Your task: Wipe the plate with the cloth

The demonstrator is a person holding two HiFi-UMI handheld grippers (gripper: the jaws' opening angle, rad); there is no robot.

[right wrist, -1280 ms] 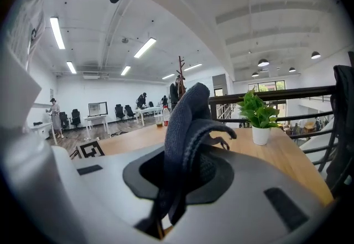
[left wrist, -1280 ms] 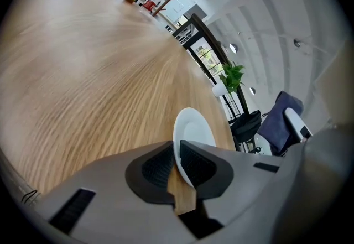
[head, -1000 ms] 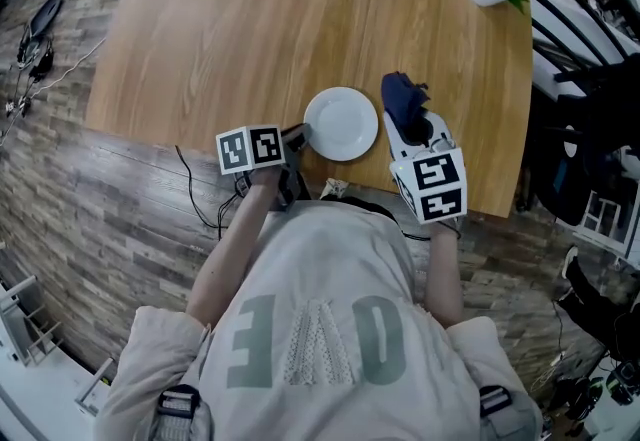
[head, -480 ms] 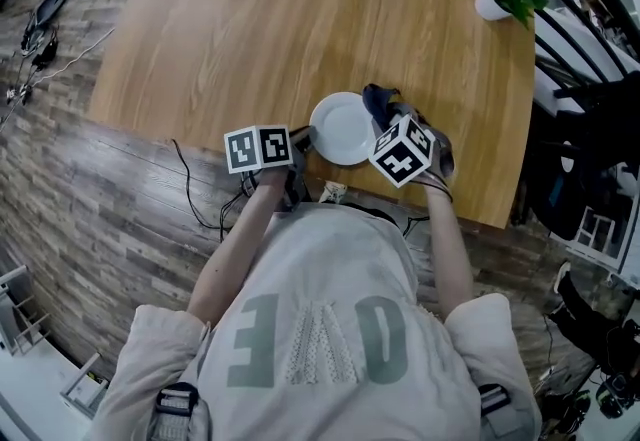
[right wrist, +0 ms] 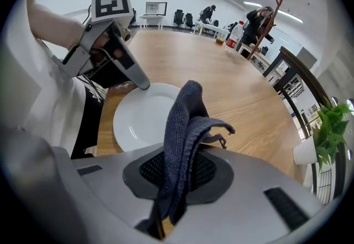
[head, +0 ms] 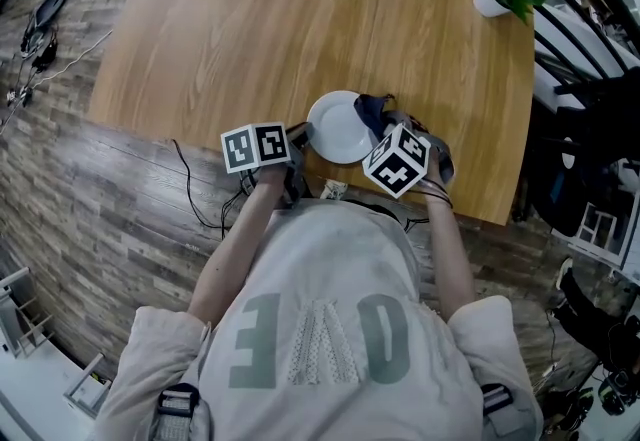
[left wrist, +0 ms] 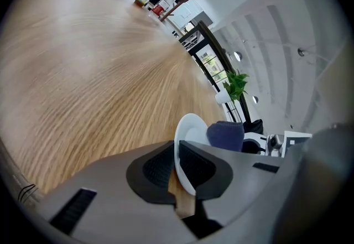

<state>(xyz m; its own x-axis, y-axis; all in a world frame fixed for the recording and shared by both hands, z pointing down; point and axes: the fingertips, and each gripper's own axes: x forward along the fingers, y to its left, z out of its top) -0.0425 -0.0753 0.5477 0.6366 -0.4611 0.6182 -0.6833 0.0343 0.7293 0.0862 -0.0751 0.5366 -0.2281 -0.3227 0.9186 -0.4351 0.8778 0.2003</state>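
The white plate (head: 338, 129) sits near the front edge of the wooden desk (head: 300, 19), just in front of the person. The left hand-held gripper (left wrist: 177, 168) is clenched on its near-left rim, which is pinched between the two dark pads. The right hand-held gripper (right wrist: 177, 174) points steeply down at the plate's right side and grasps the dark blue cloth (right wrist: 185, 143), which stands bunched up out of its jaws over the plate's right rim, though I cannot tell whether it touches the plate.
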